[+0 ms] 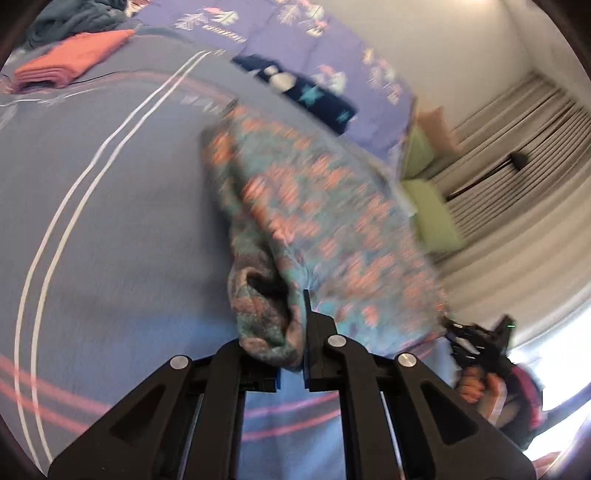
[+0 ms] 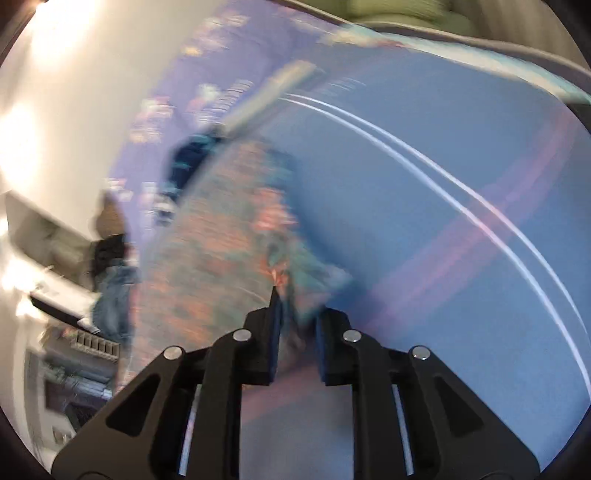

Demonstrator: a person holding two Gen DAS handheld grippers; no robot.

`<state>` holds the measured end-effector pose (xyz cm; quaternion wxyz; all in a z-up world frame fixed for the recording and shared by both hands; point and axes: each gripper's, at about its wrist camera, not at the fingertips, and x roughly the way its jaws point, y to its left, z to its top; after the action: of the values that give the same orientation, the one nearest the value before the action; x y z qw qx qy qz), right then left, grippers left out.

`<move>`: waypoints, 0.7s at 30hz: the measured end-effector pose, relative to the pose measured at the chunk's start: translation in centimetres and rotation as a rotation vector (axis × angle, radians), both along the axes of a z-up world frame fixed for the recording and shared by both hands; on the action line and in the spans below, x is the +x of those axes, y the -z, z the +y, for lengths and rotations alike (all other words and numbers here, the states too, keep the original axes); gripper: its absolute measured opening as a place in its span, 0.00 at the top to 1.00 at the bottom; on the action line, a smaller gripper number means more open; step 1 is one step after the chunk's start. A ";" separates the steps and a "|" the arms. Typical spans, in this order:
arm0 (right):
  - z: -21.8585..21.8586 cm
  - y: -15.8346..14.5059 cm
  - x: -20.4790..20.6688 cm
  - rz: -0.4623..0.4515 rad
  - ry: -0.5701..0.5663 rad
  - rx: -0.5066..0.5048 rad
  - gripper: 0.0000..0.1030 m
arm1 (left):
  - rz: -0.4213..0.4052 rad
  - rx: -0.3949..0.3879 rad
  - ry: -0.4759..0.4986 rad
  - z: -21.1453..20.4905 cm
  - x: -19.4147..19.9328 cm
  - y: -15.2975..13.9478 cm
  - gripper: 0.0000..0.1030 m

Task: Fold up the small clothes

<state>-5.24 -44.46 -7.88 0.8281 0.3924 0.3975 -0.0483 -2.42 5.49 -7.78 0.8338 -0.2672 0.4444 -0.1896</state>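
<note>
Two grippers, both clamped on the same patterned garment [image 1: 317, 206]. Left gripper [image 1: 290, 354]: fingers closed down to a narrow gap, a bunched, rolled edge of the teal-and-coral printed cloth pinched between them; the rolled opening sits just above the left finger. Right gripper [image 2: 297, 325]: jaws narrowed on a fold of the same cloth [image 2: 229, 236], fabric running down between the blue pads [image 2: 276, 332]; heavy motion blur here, so exactly how much cloth is caught is hard to tell. In the left wrist view the right gripper [image 1: 476, 343] shows at the near right, at the garment's far corner, with the person's hand [image 1: 476, 384] wrapped on its handle.

Garment hangs stretched between the two grippers, lifted off the bed, spreading away from the left gripper toward the far right. Under it: blue-grey bedspread [image 1: 110, 206] with paired white curved lines and pink stripes. Far left on the bed, folded coral-pink cloth [image 1: 70, 62], with a dark teal heap [image 1: 74, 18] behind it. Far centre, dark navy piece with light star shapes [image 1: 306, 92] lying on a lilac leaf-print sheet [image 1: 295, 33]. Right of the bed, green cushion [image 1: 436, 210], then pleated beige curtains [image 1: 524, 147] and white wall.
</note>
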 end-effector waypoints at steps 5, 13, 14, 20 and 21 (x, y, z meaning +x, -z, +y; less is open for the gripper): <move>-1.3 -1.8 -2.7 -0.031 0.071 -0.147 0.71 | 0.003 0.065 -0.079 2.1 -1.5 -0.2 0.67; 5.7 -5.1 -1.1 -0.169 -0.122 -0.464 0.70 | -0.084 0.160 -0.183 4.0 -2.2 -2.4 0.63; 7.2 -5.3 -0.8 -0.190 -0.168 -0.486 0.67 | -0.063 0.158 -0.159 3.7 -2.0 -1.8 0.63; 13.6 -5.8 0.0 -0.259 -0.399 -0.588 0.46 | -0.048 0.212 -0.108 2.6 -2.5 -0.5 0.63; 14.2 -5.8 -0.2 -0.259 -0.422 -0.603 0.42 | -0.057 0.244 -0.091 2.1 -2.6 -0.5 0.63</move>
<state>-5.48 -30.30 -2.06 0.9413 0.0439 0.3295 0.0582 -5.06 7.64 -7.28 0.8801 -0.1781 0.4278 -0.1034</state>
